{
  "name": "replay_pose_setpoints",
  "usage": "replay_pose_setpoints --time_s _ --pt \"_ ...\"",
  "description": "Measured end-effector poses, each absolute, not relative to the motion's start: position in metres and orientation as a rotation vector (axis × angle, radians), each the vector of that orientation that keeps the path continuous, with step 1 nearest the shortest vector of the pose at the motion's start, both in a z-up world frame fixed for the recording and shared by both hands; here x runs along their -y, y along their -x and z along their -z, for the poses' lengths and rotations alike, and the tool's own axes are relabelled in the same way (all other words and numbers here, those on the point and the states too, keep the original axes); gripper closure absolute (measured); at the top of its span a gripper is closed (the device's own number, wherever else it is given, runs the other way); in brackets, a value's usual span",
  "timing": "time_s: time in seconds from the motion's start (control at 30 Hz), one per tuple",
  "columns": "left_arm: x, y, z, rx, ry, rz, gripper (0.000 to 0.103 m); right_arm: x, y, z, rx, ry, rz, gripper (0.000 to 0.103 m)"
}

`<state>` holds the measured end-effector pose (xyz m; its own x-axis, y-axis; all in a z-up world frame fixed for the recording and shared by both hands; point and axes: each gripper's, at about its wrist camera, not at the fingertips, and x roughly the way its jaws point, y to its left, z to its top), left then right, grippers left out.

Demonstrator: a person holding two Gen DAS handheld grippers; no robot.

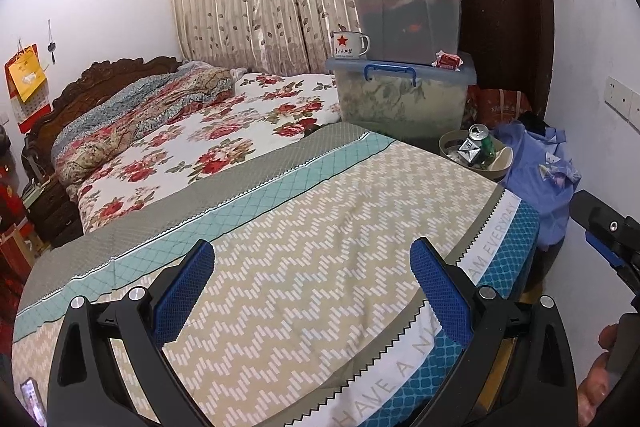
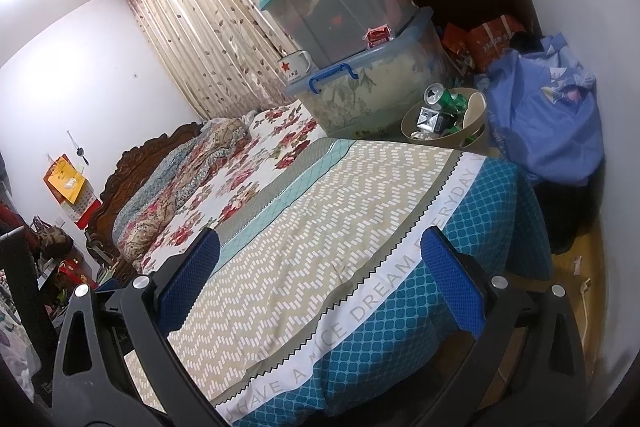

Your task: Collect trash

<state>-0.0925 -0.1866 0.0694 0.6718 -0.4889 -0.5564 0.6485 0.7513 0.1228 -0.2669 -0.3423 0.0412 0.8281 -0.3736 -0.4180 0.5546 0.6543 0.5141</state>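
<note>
Both tongs, left tongs (image 1: 314,263) & right tongs (image 2: 320,251), spread, empty; trash bin (image 1: 476,153) well beyond, past bed (image 1: 280,211).

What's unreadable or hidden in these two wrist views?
- Bin contents below the can: hidden by the bin's wall and the bed edge, both views.
- Floor beyond the bed: bed blocks it, left wrist view.
- Red packet label: too small.
- Mug lettering: too small.

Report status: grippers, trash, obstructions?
Left gripper open, empty. Right gripper open, empty. Trash bin past the bed, holding cans. Nothing in the way.
</note>
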Motion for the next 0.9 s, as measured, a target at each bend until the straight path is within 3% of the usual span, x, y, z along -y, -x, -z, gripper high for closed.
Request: replay_pose_setpoints --time_s 0.9 --pt "0.1884 0.0962 -0.0610 -0.526 -0.349 0.651 0.009 0.3450 0.2642 -0.0356 -0.305 -0.689 0.523 0.004"
